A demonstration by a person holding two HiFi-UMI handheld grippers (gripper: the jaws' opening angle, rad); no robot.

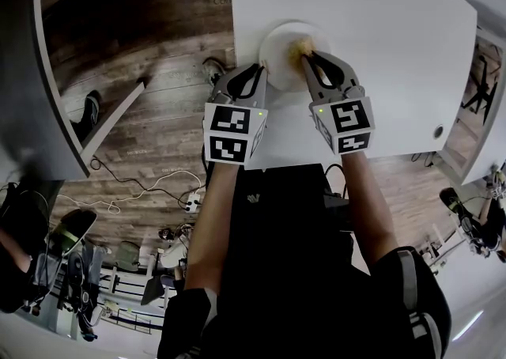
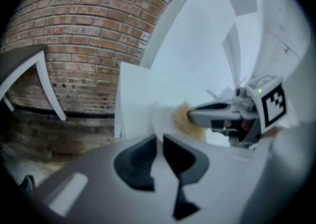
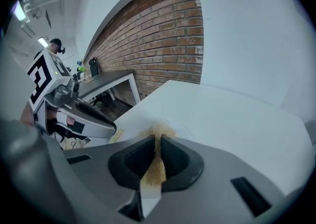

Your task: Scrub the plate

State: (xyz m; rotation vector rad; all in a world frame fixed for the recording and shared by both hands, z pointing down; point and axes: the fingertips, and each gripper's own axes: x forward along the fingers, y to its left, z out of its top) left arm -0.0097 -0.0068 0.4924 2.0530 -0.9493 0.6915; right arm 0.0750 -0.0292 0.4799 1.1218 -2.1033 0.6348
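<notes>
Two tools are clenched: left tool (image 1: 260, 72) on the round white plate (image 1: 277, 51) at the edge of the white desk (image 1: 379, 33), right tool (image 1: 305, 56) on a tan fibrous scrubber (image 1: 298, 48); the plate could be shoved off by hard strokes.

CLEAR: wide white tabletop (image 1: 379, 41) beyond and right of round white plate (image 1: 277, 55) | BLOCKED: left gripper (image 1: 258, 72) clamped on plate's left rim; right gripper (image 1: 305, 56) with tan fibrous scrubber (image 1: 298, 48) just beside it; narrow gap between
</notes>
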